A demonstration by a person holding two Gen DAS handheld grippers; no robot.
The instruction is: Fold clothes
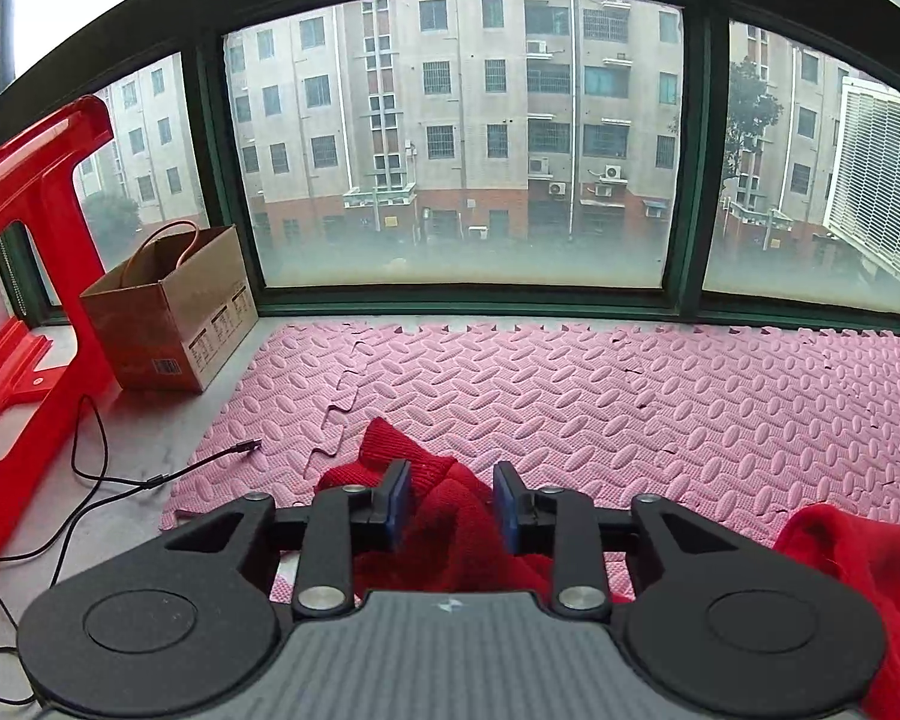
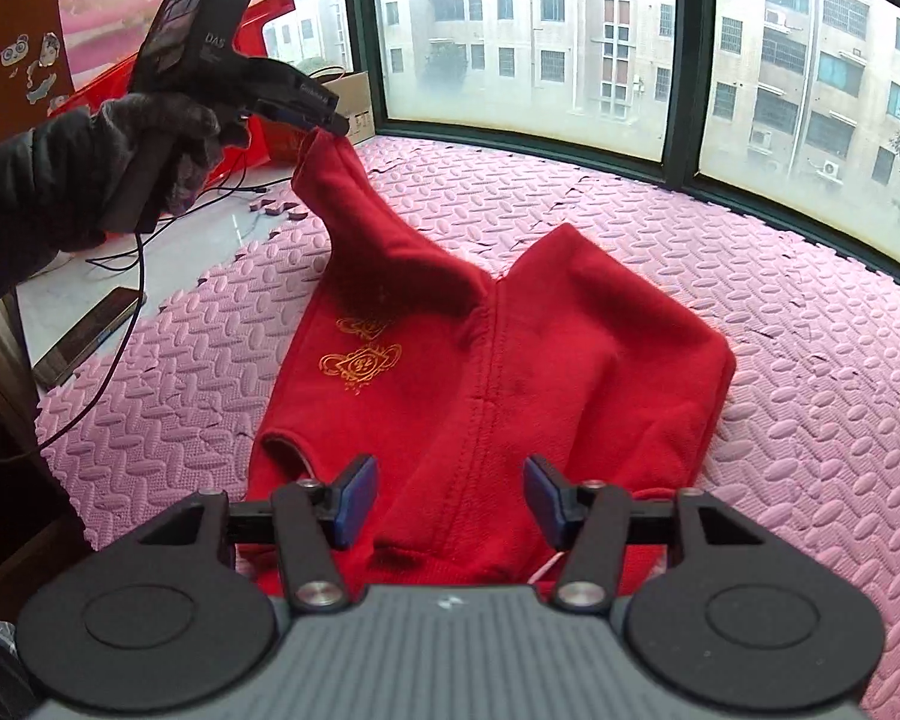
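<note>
your left gripper [image 2: 330, 120] hangs above the pink mat [image 2: 750, 360] with a corner of the red garment [image 2: 510, 360] lifted at its tip; from the wrist view cloth sits between the blue pads [image 1: 399, 498], but you cannot tell if they press it. your right gripper [image 2: 450, 501] stands open over the near hem, pads clear of the cloth. the garment lies mostly flat on the mat, gold emblem [image 2: 360, 360] up. a box [image 1: 174, 312] and cable [image 1: 120, 480] sit at the left.
</note>
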